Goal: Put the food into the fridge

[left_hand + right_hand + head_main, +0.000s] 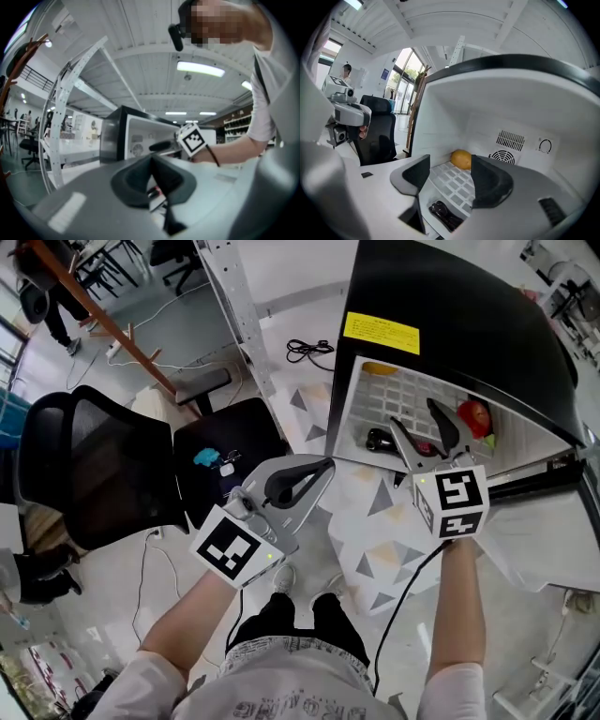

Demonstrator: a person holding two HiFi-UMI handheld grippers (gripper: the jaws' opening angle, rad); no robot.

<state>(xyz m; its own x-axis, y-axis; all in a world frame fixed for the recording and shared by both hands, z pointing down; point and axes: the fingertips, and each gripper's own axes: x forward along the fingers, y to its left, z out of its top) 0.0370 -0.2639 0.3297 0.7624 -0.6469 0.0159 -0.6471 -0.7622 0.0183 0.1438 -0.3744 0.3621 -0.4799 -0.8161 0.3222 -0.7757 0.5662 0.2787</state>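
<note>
The fridge (450,306) stands open at the far right, and its right edge is cut off by the frame in the head view. On its white wire shelf (394,395) three foods can be counted for certain. One is an orange-yellow fruit (380,368) at the far left corner. Another is a red fruit (476,415) at the right, partly hidden under the fridge's black top. The third is a dark item (380,438) at the near left edge. A small red patch shows just behind the right gripper (412,413); it may be a fourth food, but the gripper covers most of it.

The right gripper's two jaws are spread wide with nothing between them, and their tips reach over the near part of the shelf. In its own view the right gripper (447,168) frames the orange-yellow fruit (461,159) far back by the vent. The dark item (443,213) lies low between the jaws and is too blurred to name.

The left gripper (323,468) hangs to the left, outside the fridge. Its jaws are pressed together on nothing, as the left gripper view (151,159) shows.

One black office chair (94,465) stands at the left, and one coiled cable (309,350) lies on the far floor.
</note>
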